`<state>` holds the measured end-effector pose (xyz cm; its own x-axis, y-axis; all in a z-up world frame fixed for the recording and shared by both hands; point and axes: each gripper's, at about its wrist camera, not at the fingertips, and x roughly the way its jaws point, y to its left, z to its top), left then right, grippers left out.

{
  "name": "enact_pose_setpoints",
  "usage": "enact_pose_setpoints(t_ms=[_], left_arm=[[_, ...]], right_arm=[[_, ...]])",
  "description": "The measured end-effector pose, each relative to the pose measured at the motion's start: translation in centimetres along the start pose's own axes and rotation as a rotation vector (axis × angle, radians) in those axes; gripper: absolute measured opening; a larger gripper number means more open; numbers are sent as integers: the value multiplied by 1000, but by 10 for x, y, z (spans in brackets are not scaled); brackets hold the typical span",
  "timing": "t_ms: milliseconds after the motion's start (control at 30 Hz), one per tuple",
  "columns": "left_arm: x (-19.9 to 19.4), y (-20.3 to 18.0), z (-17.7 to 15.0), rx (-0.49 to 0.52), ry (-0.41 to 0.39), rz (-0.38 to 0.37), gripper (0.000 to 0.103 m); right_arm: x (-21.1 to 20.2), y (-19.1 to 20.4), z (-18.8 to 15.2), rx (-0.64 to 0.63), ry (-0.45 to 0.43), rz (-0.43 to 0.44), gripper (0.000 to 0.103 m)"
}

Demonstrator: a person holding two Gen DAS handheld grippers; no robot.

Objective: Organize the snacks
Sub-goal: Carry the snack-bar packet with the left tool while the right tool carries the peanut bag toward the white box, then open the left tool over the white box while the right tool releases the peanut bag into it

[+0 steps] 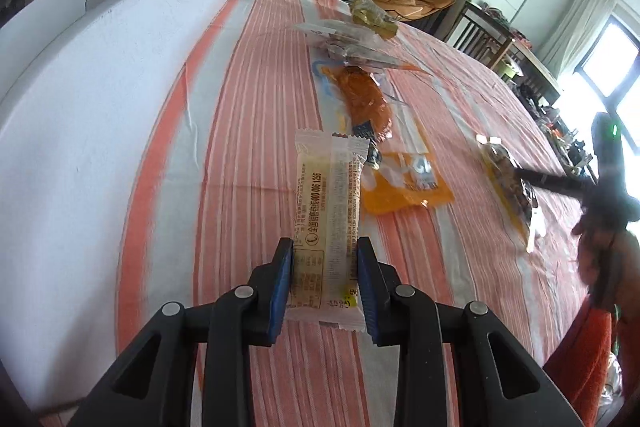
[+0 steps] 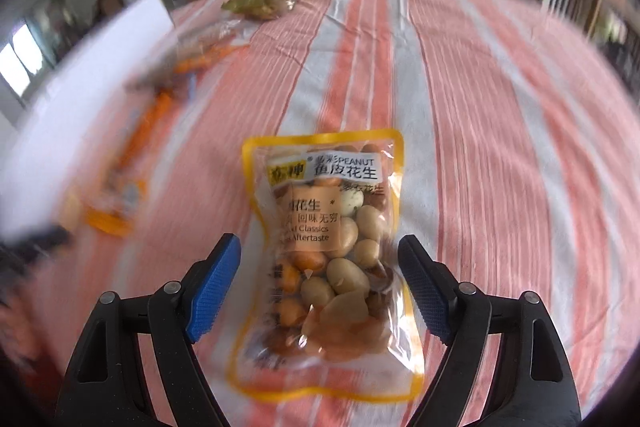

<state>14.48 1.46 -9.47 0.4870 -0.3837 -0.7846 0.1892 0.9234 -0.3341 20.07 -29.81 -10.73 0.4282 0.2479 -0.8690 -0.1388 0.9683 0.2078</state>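
The tabletop (image 1: pixel 248 155), covered by an orange-and-white striped cloth, fills both views, and a tall white board (image 1: pixel 100 99) stands along its edge from nine to eleven o'clock in the left wrist view, likely the wall of whatever the snacks are sorted into, though its inside is hidden. Loose snacks trail up the cloth toward twelve o'clock there: a flat orange foil packet (image 1: pixel 404 183), a clear pouch of reddish-brown food (image 1: pixel 362 99), and a crinkled bag of yellow-green sweets (image 1: pixel 374 15) at the far end. In the right wrist view the clear, yellow-bordered bag of coated peanuts (image 2: pixel 328 247) lies flat at the centre, long axis running six to twelve o'clock, its printed label at the far end. The right gripper (image 2: pixel 320 255) straddles it with fingers spread wide, clear of both side edges, seemingly lined up to pinch across the short width; the blurred surroundings suggest motion. The left gripper (image 1: pixel 325 251) has its fingers closed narrowly on the long pale-yellow bar in a translucent wrapper (image 1: pixel 328 203), gripped near its near end so the bar points straight ahead toward twelve o'clock.
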Motion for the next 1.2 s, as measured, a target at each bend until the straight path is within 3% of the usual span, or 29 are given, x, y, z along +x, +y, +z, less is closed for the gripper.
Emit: enact_pose_setpoints(t_ms=[100, 233, 367, 400, 433, 533, 633, 767, 833, 933, 1000, 1100, 1167, 1200], left_arm=[[0, -2, -2, -7, 1, -24, 30], [-13, -7, -1, -1, -25, -47, 31], [-35, -10, 1, 5, -66, -75, 30], [-41, -11, 1, 8, -78, -82, 31], [-47, -11, 1, 6, -90, -89, 31], [-63, -11, 6, -13, -123, -120, 31], [-79, -8, 16, -40, -157, -159, 31], [-112, 11, 31, -97, -224, -176, 31], [-129, 31, 40, -137, -260, -157, 31], [-154, 72, 51, -199, -307, -61, 31], [-169, 101, 56, -247, -318, 12, 31], [-183, 139, 60, -266, -315, 182, 31], [-181, 156, 61, -272, -278, 264, 53], [-179, 166, 60, -290, -257, 307, 85]], right_arm=[[-16, -9, 16, 65, 7, -20, 83], [0, 14, 22, -2, 120, -53, 83], [28, 37, 9, -133, 198, -205, 81], [25, 36, 8, -121, 168, -195, 68], [21, 34, 7, -96, 148, -181, 61], [10, 23, 4, -7, 146, -125, 58], [-15, 18, 7, 88, 90, -45, 58], [-58, 54, 33, 111, -19, 151, 58], [-70, 89, 50, 80, -54, 238, 59], [-80, 162, 74, 9, -80, 383, 59], [-80, 210, 85, -38, -79, 471, 59], [-69, 293, 98, -131, -78, 557, 60], [-59, 336, 100, -181, -86, 573, 67], [-50, 359, 99, -202, -80, 568, 69]])
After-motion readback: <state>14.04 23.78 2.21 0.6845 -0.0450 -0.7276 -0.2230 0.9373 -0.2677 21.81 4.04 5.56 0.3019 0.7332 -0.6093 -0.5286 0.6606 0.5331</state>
